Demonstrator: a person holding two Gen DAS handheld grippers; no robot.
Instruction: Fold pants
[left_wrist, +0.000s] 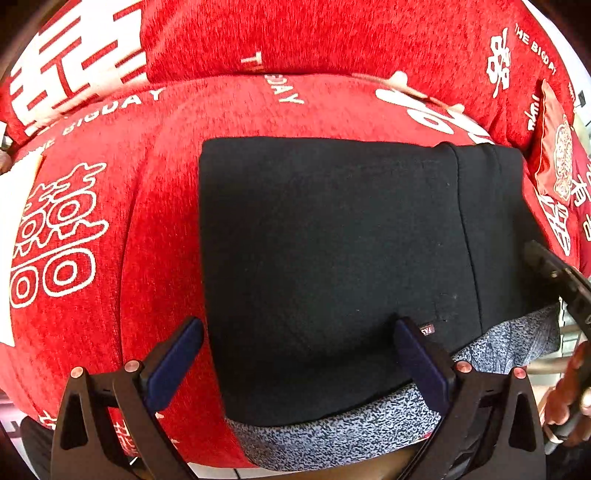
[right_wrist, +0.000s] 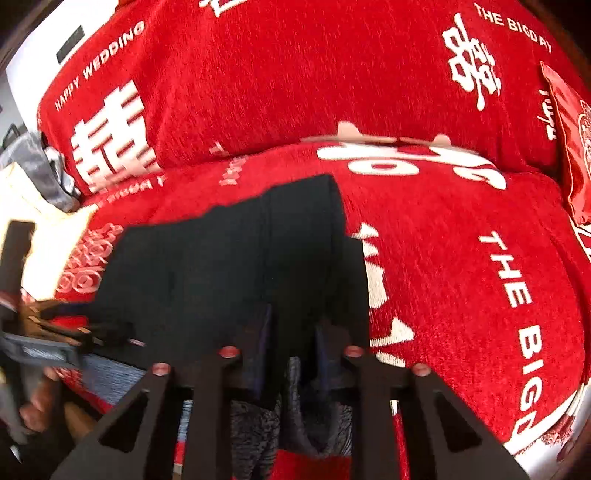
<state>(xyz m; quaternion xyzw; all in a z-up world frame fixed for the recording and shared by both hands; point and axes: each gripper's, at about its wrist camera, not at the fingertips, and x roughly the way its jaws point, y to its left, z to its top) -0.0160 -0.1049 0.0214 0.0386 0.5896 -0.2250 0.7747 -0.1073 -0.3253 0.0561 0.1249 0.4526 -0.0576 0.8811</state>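
Straddling the near-left corner of the folded black pants (left_wrist: 332, 266), the left gripper (left_wrist: 295, 354) has its jaws released and spread wide. The right gripper (right_wrist: 293, 354) is blurred; its jaws look clenched on the pants' speckled grey waistband (right_wrist: 314, 421), though the contact itself is dark and hard to make out. The pants lie on a red sofa cover (left_wrist: 147, 206) printed with white characters. Farther off, a red cushion (left_wrist: 554, 155) is cut off by the frame edge.

Black pants (left_wrist: 325, 258) with speckled grey waistband (left_wrist: 332, 432) on red, white-lettered sofa cover (left_wrist: 147, 229).
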